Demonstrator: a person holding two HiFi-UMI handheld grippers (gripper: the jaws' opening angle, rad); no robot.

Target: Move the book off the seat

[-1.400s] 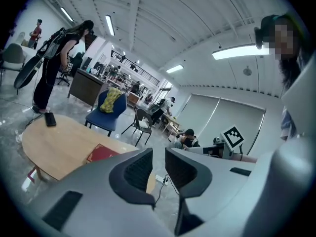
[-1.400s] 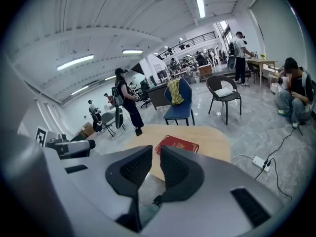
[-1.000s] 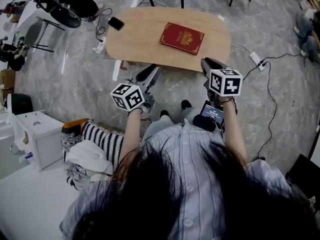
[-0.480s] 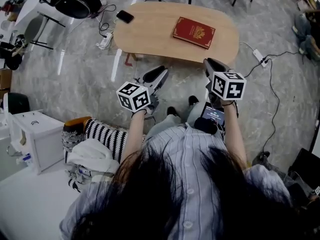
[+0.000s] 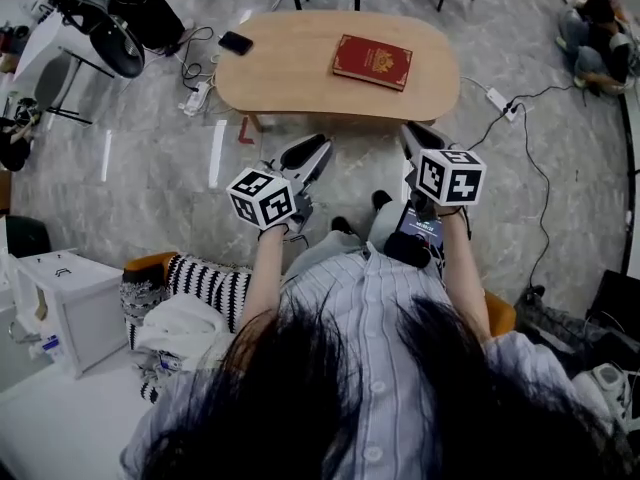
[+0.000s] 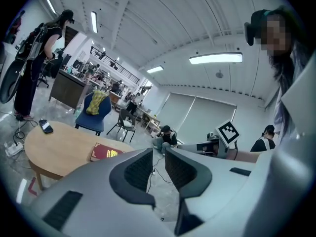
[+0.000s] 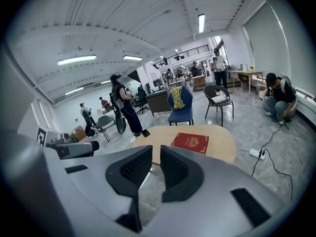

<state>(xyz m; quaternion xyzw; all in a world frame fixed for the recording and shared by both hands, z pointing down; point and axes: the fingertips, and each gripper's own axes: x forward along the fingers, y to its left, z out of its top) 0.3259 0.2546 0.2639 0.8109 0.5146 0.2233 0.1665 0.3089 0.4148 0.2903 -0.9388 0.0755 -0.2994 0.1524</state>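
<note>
1. The person sits with a tool in each hand, both raised at about the same height and aimed forward over the floor.
2. The left gripper (image 5: 318, 148) has its jaws a narrow slit apart, with nothing between them but open air.
3. The right gripper (image 5: 408, 134) is the same: a slim gap between the pads, and empty.
4. The red book (image 5: 372, 61) lies flat on the low oval wooden table (image 5: 290, 68), which I take to be the seat the task means. It sits ahead of both tools and well apart from them, with bare floor between.
5. It lies toward the right-hand part of the top. A phone (image 5: 236, 42) sits at the far left end, well away from it.
6. Seen along the right gripper's jaws, the book is ahead and a little to the right. Seen along the left gripper's jaws, it is off to the left.
7. The book's long side runs across the line of reach, slightly slanted, so a long edge faces the tools.
8. The right gripper looks the nearer of the two, though not by much.
9. My guess is that either tool must spread wider and reach forward and down to take that near edge.
</note>
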